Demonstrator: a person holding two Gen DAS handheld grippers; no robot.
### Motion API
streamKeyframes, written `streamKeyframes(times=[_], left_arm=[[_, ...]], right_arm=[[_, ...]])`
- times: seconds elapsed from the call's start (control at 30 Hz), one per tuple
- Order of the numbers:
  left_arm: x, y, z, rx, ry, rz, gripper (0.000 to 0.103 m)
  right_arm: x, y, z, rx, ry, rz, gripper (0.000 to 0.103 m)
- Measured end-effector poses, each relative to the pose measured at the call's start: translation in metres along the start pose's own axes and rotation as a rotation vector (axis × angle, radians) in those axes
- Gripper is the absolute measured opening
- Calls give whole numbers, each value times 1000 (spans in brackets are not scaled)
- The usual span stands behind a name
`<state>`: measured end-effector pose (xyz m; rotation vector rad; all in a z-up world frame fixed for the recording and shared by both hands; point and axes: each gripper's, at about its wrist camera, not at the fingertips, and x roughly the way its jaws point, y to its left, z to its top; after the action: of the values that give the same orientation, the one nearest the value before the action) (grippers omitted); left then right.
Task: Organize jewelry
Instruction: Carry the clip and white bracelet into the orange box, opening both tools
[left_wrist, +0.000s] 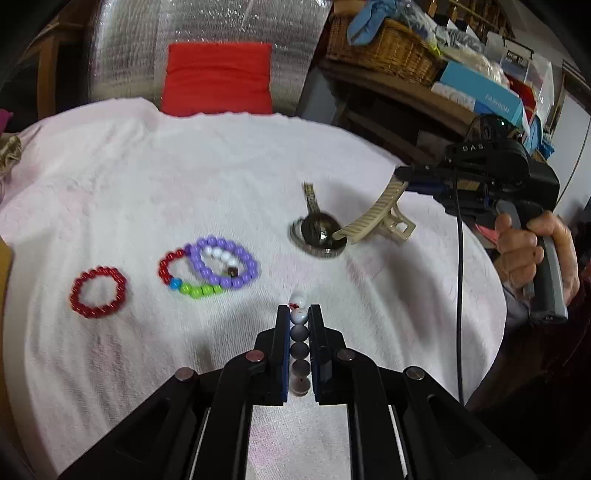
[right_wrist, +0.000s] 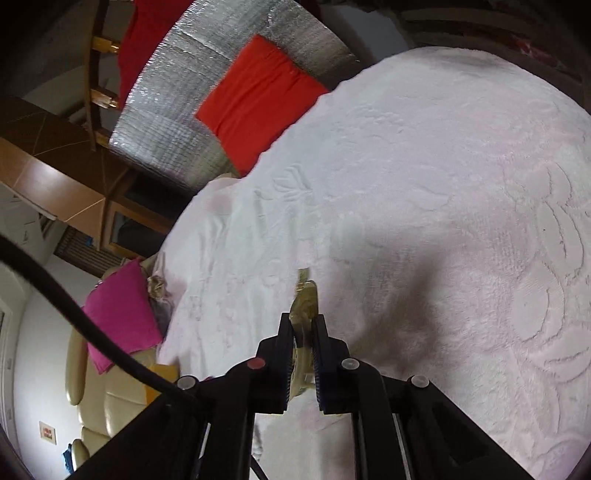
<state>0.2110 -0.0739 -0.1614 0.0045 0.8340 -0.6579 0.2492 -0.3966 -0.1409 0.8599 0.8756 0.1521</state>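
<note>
My left gripper (left_wrist: 299, 312) is shut on a bracelet of grey and white beads (left_wrist: 299, 341), held just above the white towel (left_wrist: 155, 177). On the towel to the left lie a red bead bracelet (left_wrist: 98, 291), a multicolour bead bracelet (left_wrist: 175, 275) and a purple bead bracelet (left_wrist: 223, 262) around white beads. A watch (left_wrist: 319, 234) lies further right. My right gripper (left_wrist: 400, 171) is shut on a beige hair claw clip (left_wrist: 373, 218), whose tip hangs above the watch. In the right wrist view the clip (right_wrist: 304, 306) sits between the shut fingers (right_wrist: 321, 332).
A red cushion (left_wrist: 218, 81) leans on a silver foil sheet behind the table. A wicker basket (left_wrist: 388, 48) and boxes (left_wrist: 480, 90) stand on a shelf at the back right. A pink cushion (right_wrist: 118, 314) lies on a cream seat beside the table.
</note>
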Motion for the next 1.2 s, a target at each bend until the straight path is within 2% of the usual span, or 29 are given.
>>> streamKeyframes(times=[0.2, 0.43, 0.53, 0.7, 0.87, 0.97, 1.07, 1.2], left_arm=[[-45, -1, -1, -23, -103, 25, 10], [-127, 23, -16, -94, -243, 131, 10], [-170, 39, -29, -111, -281, 185, 10], [-230, 75, -52, -159, -335, 287, 10], [-264, 120, -82, -253, -339, 375, 10], [-272, 140, -97, -295, -332, 414, 10], [-274, 153, -108, -329, -319, 445, 10], [-263, 181, -124, -398, -246, 478, 10]], right_arm=[[-4, 37, -12, -52, 8, 77, 11], [11, 109, -43, -137, 67, 198, 11], [28, 151, -62, -184, 106, 258, 11], [68, 231, -113, -274, 190, 361, 11], [112, 294, -166, -362, 273, 407, 11], [137, 324, -197, -416, 323, 422, 11], [160, 345, -222, -455, 363, 431, 11], [201, 362, -245, -491, 418, 409, 11]])
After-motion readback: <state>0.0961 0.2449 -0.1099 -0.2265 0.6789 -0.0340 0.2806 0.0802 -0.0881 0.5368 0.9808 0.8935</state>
